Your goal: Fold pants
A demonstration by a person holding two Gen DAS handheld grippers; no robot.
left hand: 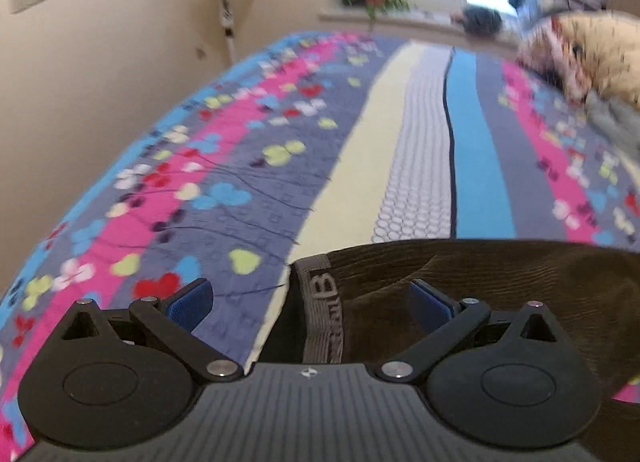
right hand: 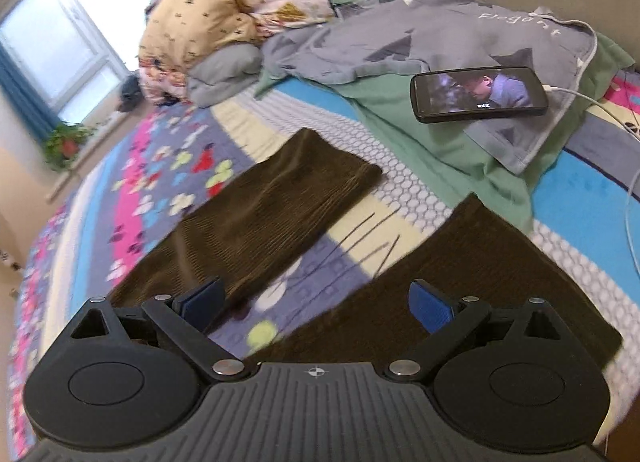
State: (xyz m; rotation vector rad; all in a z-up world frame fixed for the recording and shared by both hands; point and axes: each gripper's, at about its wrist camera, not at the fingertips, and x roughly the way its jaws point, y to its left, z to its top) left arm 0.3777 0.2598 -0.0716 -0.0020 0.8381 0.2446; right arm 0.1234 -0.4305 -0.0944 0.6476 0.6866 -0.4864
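I am holding my left gripper [left hand: 310,300] wide open over the waist end of the dark brown corduroy pants [left hand: 480,290], its blue pads [left hand: 190,302] spread apart and closing on nothing. The grey elastic waistband [left hand: 324,314] is lying between the two fingers, right at the edge where the pants meet the striped, heart-patterned bedspread [left hand: 240,166].

I am keeping my right gripper [right hand: 316,302] just as open above the leg end. From there the two pant legs are lying flat on the bedspread [right hand: 160,182] in a V: the left leg [right hand: 264,214] is running away toward the pillows, the right leg [right hand: 472,282] is passing under my right finger, and a wedge of bedspread is showing between them.

Beyond the legs a phone [right hand: 480,94] with a lit screen and a white cable [right hand: 600,102] is resting on a grey pillowcase [right hand: 440,38].
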